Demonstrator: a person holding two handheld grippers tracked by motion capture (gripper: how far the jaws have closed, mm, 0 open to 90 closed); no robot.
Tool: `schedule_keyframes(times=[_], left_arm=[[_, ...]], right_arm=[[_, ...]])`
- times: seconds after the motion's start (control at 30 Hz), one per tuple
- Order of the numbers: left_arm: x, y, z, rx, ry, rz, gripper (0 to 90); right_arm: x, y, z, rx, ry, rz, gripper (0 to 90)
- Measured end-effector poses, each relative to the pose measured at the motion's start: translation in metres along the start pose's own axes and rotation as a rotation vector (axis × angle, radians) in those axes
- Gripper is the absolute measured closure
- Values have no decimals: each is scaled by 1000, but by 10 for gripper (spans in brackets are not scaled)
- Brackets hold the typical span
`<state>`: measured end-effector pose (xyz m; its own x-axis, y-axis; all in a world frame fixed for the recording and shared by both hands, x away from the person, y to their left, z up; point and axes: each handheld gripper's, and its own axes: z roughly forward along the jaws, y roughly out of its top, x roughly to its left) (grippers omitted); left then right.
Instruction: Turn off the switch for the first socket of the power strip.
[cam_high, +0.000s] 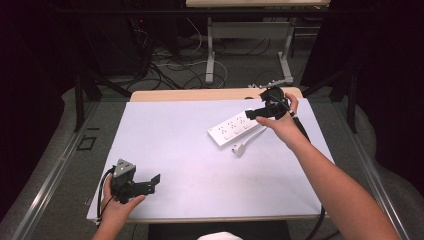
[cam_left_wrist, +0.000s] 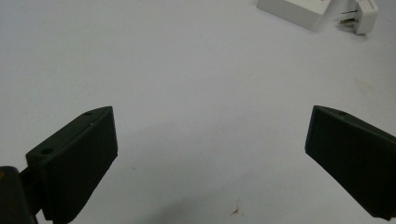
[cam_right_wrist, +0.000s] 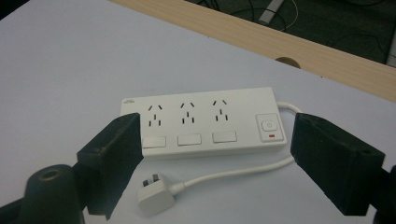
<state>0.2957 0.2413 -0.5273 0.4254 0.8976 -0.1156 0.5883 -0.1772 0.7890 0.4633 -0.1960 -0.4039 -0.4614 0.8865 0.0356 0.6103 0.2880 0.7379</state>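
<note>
Now right gripper wide, empty, above power strip.

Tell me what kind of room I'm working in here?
Probably a lab or recording workspace, not a home. A work table with a white sheet stands between dark curtains, loose cables trail over the floor behind it, and a white power strip lies unplugged on the sheet.

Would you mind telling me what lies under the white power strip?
The power strip lies flat on the white sheet covering the table. Its plug rests beside it on the same sheet. Anything directly beneath the strip is covered by its body.
</note>
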Motion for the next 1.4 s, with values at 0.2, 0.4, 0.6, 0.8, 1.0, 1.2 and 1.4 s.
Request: schedule_keyframes(times=[0.2,0.4,0.6,0.8,1.0,1.2,1.4], left_arm=[[0,0,0,0,0,-1,22],[1,0,0,2,-2,-1,22],[1,0,1,3,-3,1,22],[0,0,2,-2,-2,2,22],[0,-1,2,-5,-3,2,22],[0,-1,2,-4,-4,3,22],[1,0,1,4,-5,2,22]], right_arm=[[-4,6,12,4,-24,25,162],[-10,9,22,13,-42,58,173],[-18,11,28,17,-61,81,182],[-24,13,32,20,-77,103,200],[-28,13,38,24,-89,101,246],[-27,13,45,18,-88,76,310],[-25,13,52,12,-94,90,359]])
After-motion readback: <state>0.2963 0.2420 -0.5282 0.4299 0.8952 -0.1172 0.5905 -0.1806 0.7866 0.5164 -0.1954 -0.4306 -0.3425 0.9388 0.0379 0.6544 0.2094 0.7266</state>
